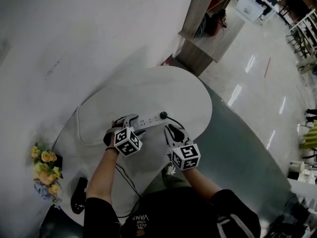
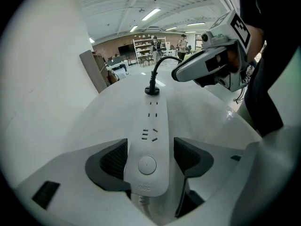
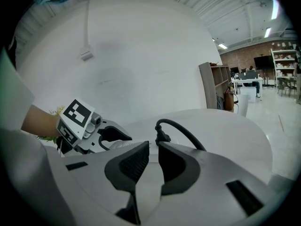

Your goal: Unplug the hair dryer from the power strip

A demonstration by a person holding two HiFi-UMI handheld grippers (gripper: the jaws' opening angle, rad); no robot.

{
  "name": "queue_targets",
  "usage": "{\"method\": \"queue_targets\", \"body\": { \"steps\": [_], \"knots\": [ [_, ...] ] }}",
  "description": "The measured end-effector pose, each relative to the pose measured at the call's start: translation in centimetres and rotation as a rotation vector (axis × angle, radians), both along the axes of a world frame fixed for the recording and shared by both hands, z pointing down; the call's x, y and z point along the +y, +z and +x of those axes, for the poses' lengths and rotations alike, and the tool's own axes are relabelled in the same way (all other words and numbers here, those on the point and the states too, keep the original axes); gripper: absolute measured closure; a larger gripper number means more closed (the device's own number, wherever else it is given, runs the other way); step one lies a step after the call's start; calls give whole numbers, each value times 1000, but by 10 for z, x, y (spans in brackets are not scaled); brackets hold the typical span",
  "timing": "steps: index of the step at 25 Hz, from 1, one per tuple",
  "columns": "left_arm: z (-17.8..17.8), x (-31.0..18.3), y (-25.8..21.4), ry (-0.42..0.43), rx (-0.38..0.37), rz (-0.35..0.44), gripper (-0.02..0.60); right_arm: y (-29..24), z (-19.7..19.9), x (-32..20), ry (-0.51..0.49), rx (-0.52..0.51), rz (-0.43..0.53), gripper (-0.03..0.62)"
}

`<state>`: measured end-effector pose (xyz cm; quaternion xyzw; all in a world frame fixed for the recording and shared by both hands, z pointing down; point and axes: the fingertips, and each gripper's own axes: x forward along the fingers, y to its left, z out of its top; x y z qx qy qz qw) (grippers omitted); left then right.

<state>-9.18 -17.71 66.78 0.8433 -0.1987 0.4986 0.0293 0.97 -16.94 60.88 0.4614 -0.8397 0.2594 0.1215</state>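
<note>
A white power strip (image 1: 143, 120) lies on the round white table (image 1: 188, 93). A black plug (image 1: 163, 115) sits in its far end, and the black cable (image 2: 164, 60) arcs away from it. My left gripper (image 1: 130, 122) is open around the button end of the power strip (image 2: 149, 140), with a thin gap showing at the right pad (image 2: 186, 154). My right gripper (image 1: 171, 129) is shut with nothing in it, hovering just short of the plug (image 3: 162, 134). A black object, perhaps the hair dryer (image 1: 79, 195), lies at the table's near left.
A bunch of yellow flowers (image 1: 45, 172) stands at the table's left edge. The strip's white cord (image 1: 81, 133) loops off to the left. A wooden shelf unit (image 1: 200, 31) stands beyond the table against the white wall. Glossy floor lies to the right.
</note>
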Motion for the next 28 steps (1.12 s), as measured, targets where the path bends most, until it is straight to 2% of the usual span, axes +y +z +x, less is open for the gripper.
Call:
{"method": "queue_targets", "body": {
  "steps": [3, 5, 8, 12, 23, 28],
  "knots": [
    [0, 1, 0, 4, -7, 19, 287, -1, -2, -6, 1, 16, 9, 545],
    [0, 1, 0, 4, -7, 24, 287, -1, -5, -10, -4, 29, 16, 533],
    [0, 1, 0, 3, -5, 27, 288, 1, -11, -15, -3, 43, 13, 465],
    [0, 2, 0, -1, 0, 30, 288, 5, -14, -21, 24, 62, 13, 440],
    [-1, 1, 2, -68, -40, 8, 291, 11, -19, -40, 82, 120, 39, 428],
    [-2, 1, 1, -70, -31, 14, 291, 13, -21, -47, 107, 133, 53, 430]
  ]
}}
